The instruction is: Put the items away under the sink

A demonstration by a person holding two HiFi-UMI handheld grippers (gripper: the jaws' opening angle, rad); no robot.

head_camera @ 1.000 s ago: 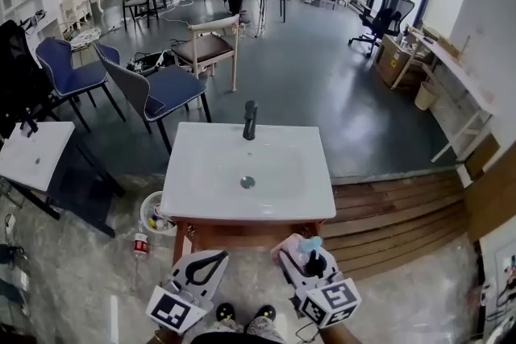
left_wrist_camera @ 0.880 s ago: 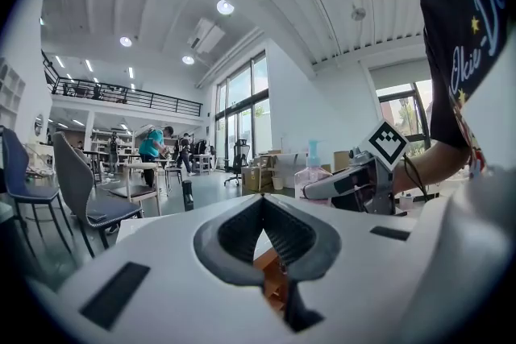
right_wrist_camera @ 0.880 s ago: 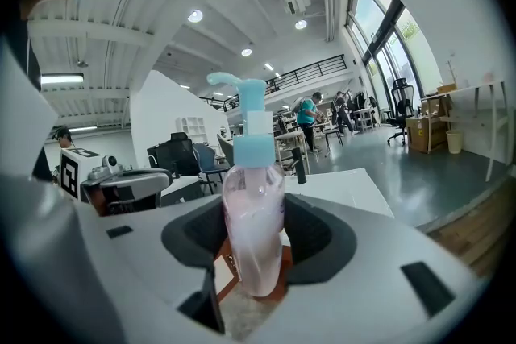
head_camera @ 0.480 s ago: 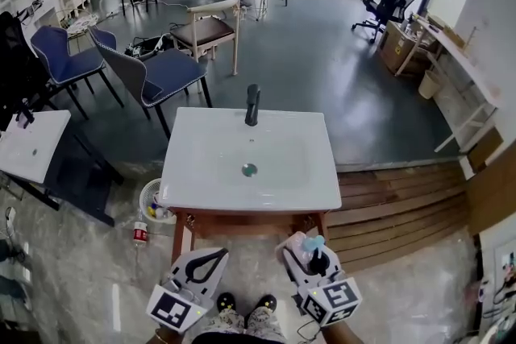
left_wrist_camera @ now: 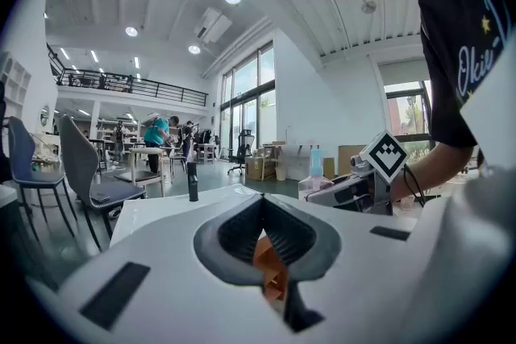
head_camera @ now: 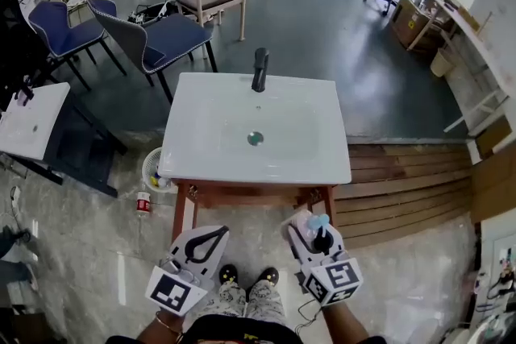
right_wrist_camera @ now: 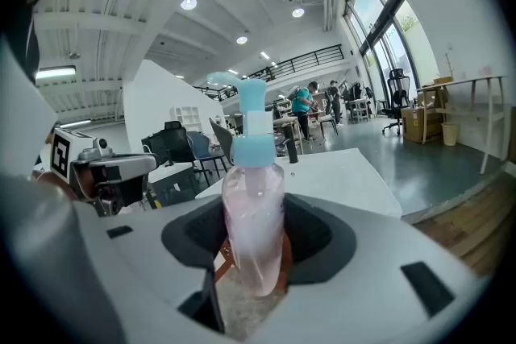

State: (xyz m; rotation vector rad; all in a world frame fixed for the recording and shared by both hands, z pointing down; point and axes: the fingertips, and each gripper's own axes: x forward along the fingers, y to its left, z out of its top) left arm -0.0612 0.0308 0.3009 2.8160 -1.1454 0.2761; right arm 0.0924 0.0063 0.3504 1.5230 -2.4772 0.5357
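Note:
In the head view the white sink (head_camera: 193,165) with its black faucet (head_camera: 260,69) stands on a wooden cabinet frame (head_camera: 251,196) just ahead of me. My right gripper (head_camera: 305,226) is shut on a clear pink pump bottle (head_camera: 311,229) with a light-blue pump, held upright below the sink's front right corner. The right gripper view shows the bottle (right_wrist_camera: 251,231) clamped between the jaws of that gripper (right_wrist_camera: 254,215). My left gripper (head_camera: 216,234) hovers below the front left of the sink. Its jaws (left_wrist_camera: 262,204) meet with nothing between them.
A white basket (head_camera: 153,170) with several items and a small red-capped bottle (head_camera: 143,204) sit on the floor left of the sink. A white table (head_camera: 28,129) stands further left, wooden steps (head_camera: 403,181) lie to the right, and chairs (head_camera: 161,40) stand behind.
The view has tipped down and moved closer to the sink, so more of the cabinet front shows. Both grippers hold the same pose, the right one still shut on the bottle.

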